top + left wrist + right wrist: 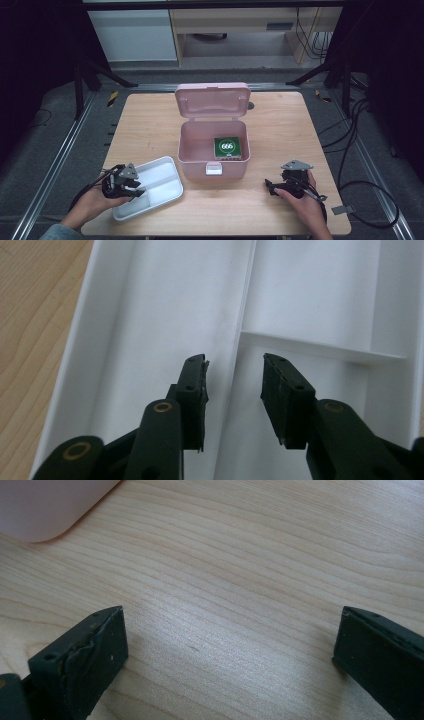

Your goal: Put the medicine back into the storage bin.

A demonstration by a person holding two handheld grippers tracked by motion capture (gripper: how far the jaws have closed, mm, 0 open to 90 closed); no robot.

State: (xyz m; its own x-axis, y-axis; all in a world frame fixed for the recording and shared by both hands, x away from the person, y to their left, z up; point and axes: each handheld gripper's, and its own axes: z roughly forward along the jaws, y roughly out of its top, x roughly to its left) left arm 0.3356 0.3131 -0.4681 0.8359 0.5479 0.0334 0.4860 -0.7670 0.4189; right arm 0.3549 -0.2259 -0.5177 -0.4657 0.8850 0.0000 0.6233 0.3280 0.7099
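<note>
A white divided tray (161, 192) lies at the table's front left. My left gripper (138, 190) reaches over its left end. In the left gripper view the gripper (234, 365) is low inside the tray (165, 310). Its jaws stand on either side of the long divider rib (246, 300), with a gap between each pad and the rib. A pink box (190, 147) with its lid (212, 100) raised sits mid-table, and a green packet (228, 148) lies inside at the right. My right gripper (270, 186) rests open at the front right, with bare wood between its jaws (230, 625).
The pink box's rounded corner (45, 505) lies at the upper left of the right gripper view. Bare wooden tabletop (280, 125) spreads to the right of the box. Cables (360, 195) trail off the table's right edge.
</note>
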